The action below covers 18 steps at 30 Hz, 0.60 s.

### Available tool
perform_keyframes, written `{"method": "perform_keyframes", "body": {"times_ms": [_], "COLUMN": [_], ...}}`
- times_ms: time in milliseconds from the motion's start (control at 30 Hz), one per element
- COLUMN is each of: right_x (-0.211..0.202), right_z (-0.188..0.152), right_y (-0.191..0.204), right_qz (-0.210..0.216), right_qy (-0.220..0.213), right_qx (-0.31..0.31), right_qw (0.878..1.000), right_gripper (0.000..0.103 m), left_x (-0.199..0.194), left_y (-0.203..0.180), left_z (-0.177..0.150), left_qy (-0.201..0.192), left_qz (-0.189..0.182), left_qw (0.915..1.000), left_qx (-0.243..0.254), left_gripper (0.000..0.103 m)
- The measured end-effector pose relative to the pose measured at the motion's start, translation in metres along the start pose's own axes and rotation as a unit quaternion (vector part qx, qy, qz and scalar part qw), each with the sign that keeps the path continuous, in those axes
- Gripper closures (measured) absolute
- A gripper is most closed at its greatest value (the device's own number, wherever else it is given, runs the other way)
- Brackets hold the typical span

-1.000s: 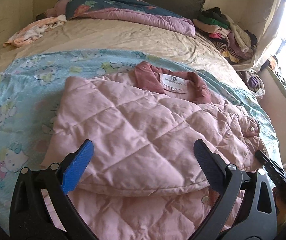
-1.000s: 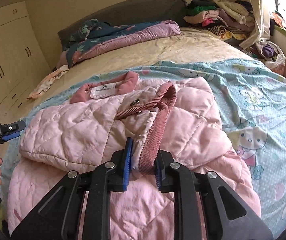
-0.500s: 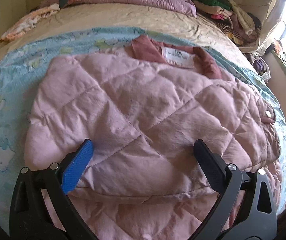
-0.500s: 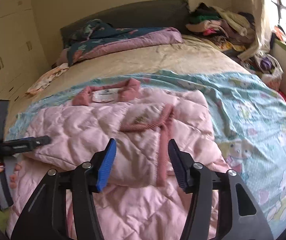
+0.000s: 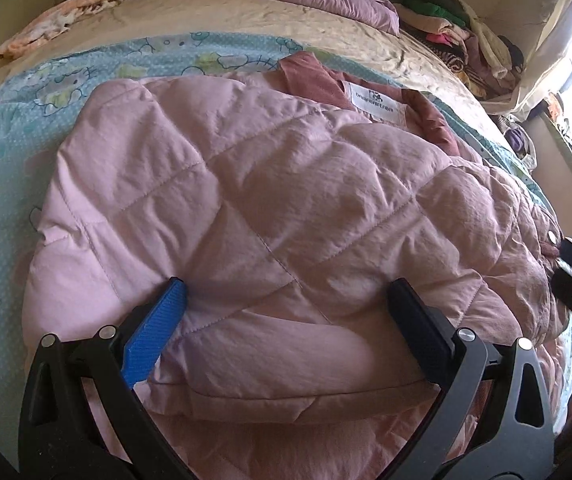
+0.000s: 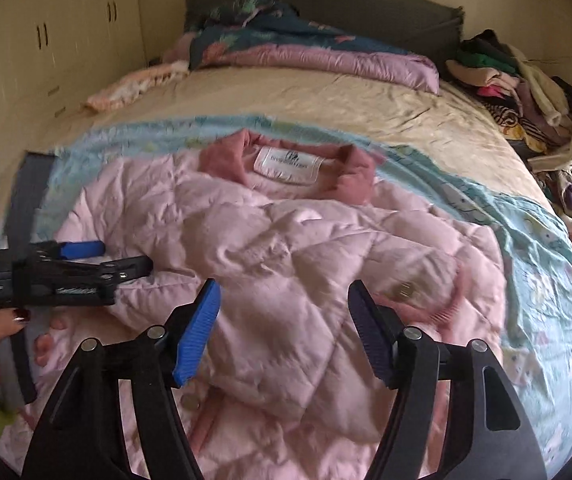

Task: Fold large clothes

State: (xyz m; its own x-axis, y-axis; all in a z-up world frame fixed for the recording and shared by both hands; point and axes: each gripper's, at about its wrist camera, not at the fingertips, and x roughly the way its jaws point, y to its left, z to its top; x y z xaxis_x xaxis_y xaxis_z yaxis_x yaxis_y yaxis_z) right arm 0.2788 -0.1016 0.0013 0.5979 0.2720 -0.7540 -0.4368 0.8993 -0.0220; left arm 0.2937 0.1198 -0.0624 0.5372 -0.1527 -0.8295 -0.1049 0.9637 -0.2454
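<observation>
Pink quilted jacket (image 6: pixel 286 272) flat on bed, collar toward headboard, left claw (image 5: pixel 286 300) wide open — right claw (image 6: pixel 284 312) opening, empty.

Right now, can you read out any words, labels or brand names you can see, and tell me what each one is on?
Neck label of the pink quilted jacket: one line of dark capitals under a small logo, too blurred to read for certain.
White lettering on the body of the left gripper, seen from the right wrist: too small and blurred to read.
Cartoon-cat sheet: pictures only, no words visible.
</observation>
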Motion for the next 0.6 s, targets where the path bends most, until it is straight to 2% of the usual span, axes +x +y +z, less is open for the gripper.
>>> {"method": "perform_keyframes", "body": {"times_ms": [67,167,367,600], "right_x": [0.027,0.052,0.068,0.061], "right_z": [-0.001,-0.012,-0.022,-0.029], "right_y": [0.0,-0.005,-0.004,-0.008], "right_qz": [-0.012,-0.009,-0.016,-0.011], "right_qy": [0.045,0.073,0.065,0.047], "right_qx": [0.002,0.008,0.003,0.027], "right_qw": [0.999,0.997,0.998,0.998], "right_gripper": [0.038,0.036,0.033,0.033], "left_x": [0.0,-0.001,-0.008,-0.03], "left_y": [0.0,0.0,-0.005,-0.01], "left_z": [0.001,0.0,-0.003,-0.005], "left_qy": [-0.001,-0.001,-0.007,-0.01], "left_qz": [0.0,0.003,0.013,0.02], "left_qw": [1.0,1.0,0.9997,0.9996], "left_qx": [0.0,0.006,0.017,0.016], "left_gripper": [0.008,0.008,0.009,0.009]}}
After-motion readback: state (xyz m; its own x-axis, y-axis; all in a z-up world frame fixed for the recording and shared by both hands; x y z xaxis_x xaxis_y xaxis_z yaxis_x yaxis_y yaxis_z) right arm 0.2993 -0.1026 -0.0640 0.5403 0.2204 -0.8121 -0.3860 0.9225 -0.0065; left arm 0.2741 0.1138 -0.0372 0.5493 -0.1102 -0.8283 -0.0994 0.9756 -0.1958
